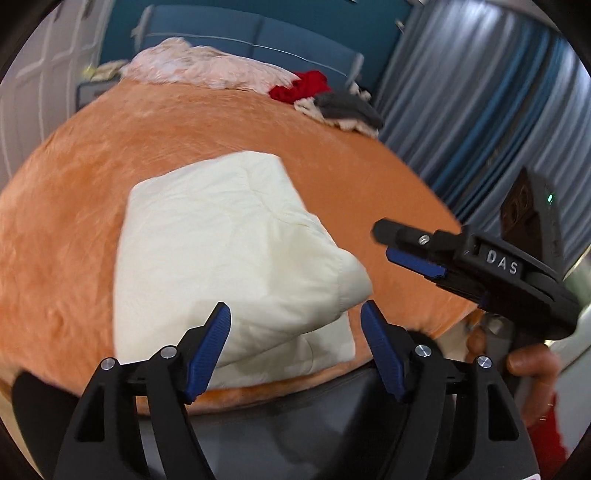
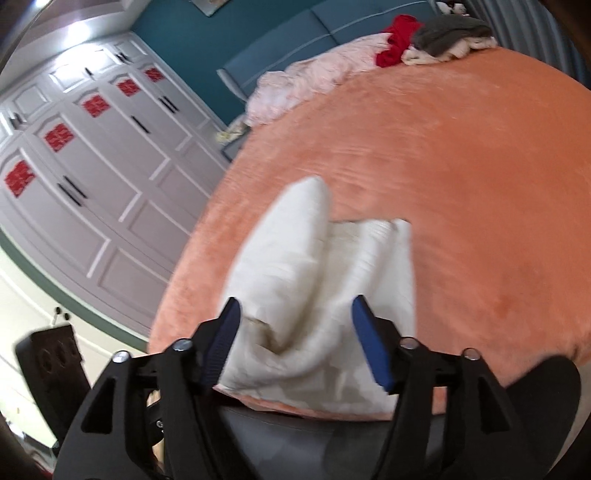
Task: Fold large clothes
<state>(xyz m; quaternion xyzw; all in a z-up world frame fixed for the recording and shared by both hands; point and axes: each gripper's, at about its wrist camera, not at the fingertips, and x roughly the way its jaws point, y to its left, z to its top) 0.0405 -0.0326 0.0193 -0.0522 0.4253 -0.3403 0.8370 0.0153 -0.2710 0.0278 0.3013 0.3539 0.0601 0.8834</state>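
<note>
A cream white garment [image 1: 229, 254] lies folded into a bundle on the orange bed cover [image 1: 110, 147], near the bed's front edge. It also shows in the right wrist view [image 2: 321, 295], a little blurred. My left gripper [image 1: 295, 314] is open and empty, its jaws either side of the bundle's near end, above it. My right gripper [image 2: 293, 310] is open and empty, just above the bundle's near end. In the left wrist view the right gripper [image 1: 406, 251] shows from the side at the right, off the garment.
A pink blanket [image 1: 199, 68], a red garment [image 1: 301, 86] and a grey and white pile [image 1: 343, 110] lie at the bed's far end. A blue headboard [image 1: 258, 33] stands behind. Striped curtains [image 1: 480, 110] hang on the right, a white wardrobe [image 2: 92, 166] stands on the left.
</note>
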